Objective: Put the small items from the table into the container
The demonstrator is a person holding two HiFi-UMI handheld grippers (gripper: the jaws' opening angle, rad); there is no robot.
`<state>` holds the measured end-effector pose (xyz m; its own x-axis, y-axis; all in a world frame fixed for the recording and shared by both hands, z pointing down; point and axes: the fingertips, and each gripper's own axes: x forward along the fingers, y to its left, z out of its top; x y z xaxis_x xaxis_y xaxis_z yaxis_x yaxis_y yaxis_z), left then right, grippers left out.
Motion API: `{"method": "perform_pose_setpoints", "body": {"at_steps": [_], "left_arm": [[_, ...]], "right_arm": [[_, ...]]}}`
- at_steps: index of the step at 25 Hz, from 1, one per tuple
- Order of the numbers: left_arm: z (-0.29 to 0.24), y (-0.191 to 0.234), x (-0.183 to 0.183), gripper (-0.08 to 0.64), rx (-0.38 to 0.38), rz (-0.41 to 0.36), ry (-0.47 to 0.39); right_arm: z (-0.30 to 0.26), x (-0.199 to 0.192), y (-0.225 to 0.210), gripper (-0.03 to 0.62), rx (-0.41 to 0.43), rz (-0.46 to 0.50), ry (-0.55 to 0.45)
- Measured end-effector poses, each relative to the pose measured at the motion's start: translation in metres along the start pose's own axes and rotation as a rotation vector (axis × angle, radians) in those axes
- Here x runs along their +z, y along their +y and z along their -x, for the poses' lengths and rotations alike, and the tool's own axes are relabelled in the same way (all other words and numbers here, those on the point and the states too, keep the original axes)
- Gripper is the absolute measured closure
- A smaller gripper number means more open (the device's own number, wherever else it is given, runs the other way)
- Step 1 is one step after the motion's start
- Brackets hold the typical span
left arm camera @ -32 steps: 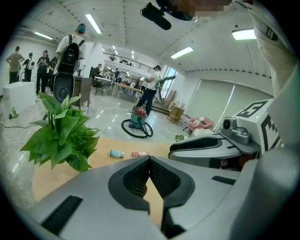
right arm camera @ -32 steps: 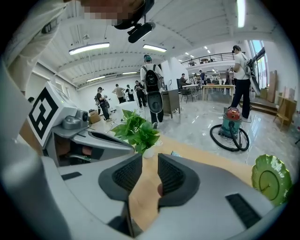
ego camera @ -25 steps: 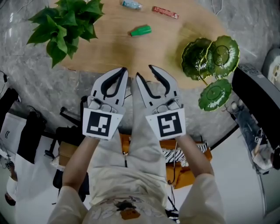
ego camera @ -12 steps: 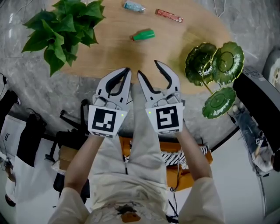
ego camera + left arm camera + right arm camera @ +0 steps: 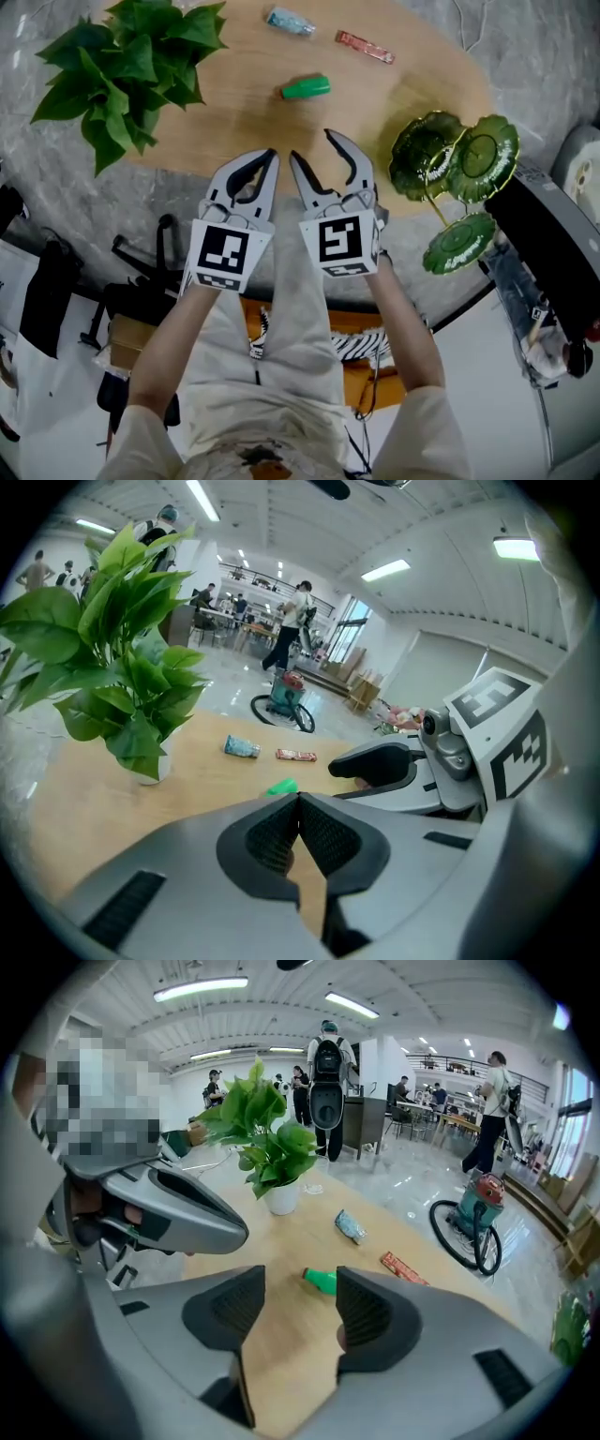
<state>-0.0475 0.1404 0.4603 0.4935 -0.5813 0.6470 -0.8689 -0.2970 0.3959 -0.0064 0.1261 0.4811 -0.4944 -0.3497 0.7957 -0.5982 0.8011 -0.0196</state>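
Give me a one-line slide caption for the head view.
Left gripper shut, right gripper opening its empty fingers, before green bottle, blue packet, red bar, green tiered dish.

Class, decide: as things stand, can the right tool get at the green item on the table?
Probably yes. The right tool, jaws opening and empty, points toward the green item across the table; nothing lies between them.

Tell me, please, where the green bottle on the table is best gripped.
Likely the wider body of the green bottle, from above with jaws across its short width: it lies on its side. The right tool, jaws opening and empty, faces it.
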Motion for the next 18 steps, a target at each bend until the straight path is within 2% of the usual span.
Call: {"method": "perform_pose_setpoints", "body": {"at_steps": [3, 8, 12, 18], "left_arm": [[-0.006, 0.006, -0.004, 0.560, 0.016, 0.023, 0.000], [-0.017, 0.013, -0.013, 0.560, 0.034, 0.022, 0.011], [-0.022, 0.018, -0.015, 0.560, 0.042, 0.046, 0.012], [-0.028, 0.025, -0.021, 0.560, 0.055, 0.059, 0.029]], "right_arm": [[-0.010, -0.003, -0.001, 0.342, 0.004, 0.074, 0.024], [-0.026, -0.004, -0.005, 0.341, 0.022, 0.156, 0.046], [-0.038, -0.009, -0.009, 0.342, 0.033, 0.259, 0.077], [-0.054, -0.016, -0.010, 0.342, 0.080, 0.305, 0.118]]}}
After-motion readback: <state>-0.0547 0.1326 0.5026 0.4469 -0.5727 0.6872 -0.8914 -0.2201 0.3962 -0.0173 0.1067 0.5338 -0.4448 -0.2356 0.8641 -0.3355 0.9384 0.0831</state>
